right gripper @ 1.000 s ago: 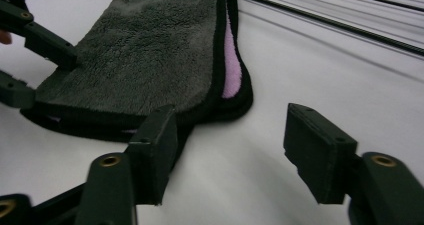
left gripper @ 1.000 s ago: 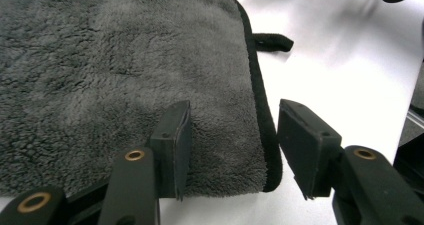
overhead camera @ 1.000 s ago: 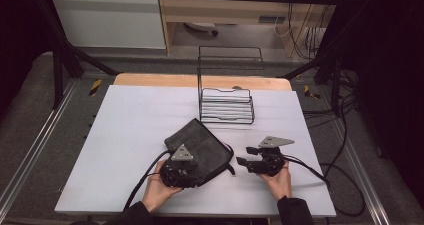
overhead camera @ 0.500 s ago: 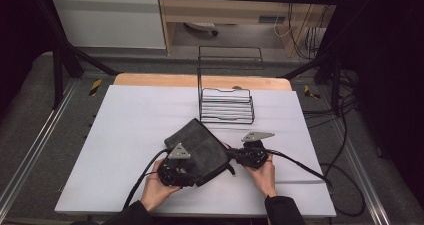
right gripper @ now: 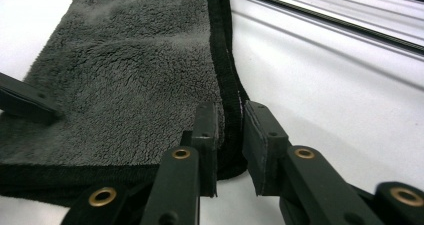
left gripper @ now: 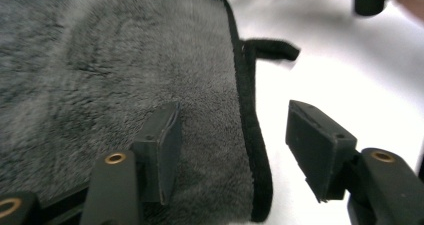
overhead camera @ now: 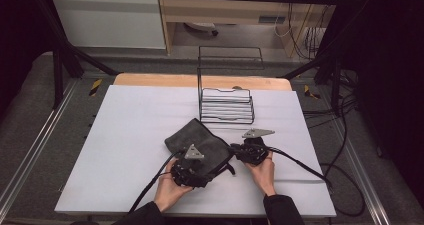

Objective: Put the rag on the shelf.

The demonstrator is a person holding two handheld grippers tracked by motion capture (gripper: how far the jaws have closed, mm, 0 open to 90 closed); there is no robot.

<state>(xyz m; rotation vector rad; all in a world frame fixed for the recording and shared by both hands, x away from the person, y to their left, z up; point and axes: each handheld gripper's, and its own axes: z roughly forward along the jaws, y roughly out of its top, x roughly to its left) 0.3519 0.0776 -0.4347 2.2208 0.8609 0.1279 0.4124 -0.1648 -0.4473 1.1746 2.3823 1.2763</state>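
Observation:
A dark grey fleece towel (overhead camera: 200, 140) with a black hem lies folded on the white table (overhead camera: 125, 135). My left gripper (overhead camera: 202, 161) rests at its near edge. In the left gripper view that gripper (left gripper: 234, 110) is open and has just been opening. One jaw lies on the towel (left gripper: 100, 60), the other over bare table, with the hem loose between them. My right gripper (overhead camera: 234, 149) reaches in at the towel's right corner. In the right gripper view that gripper (right gripper: 230, 107) pinches the black hem of the towel (right gripper: 125, 60). Its jaws closed, then eased slightly.
A black wire rack (overhead camera: 225, 105) stands just behind the towel, and its base bars (right gripper: 325, 15) run past the right gripper. A black loop tag (left gripper: 270, 47) sticks out from the towel's hem. Cables trail from both grippers toward the table's front and right edges.
The right gripper has slid left to the towel's right corner, and its jaws have narrowed onto the hem. The left gripper has shifted a little at the near edge.

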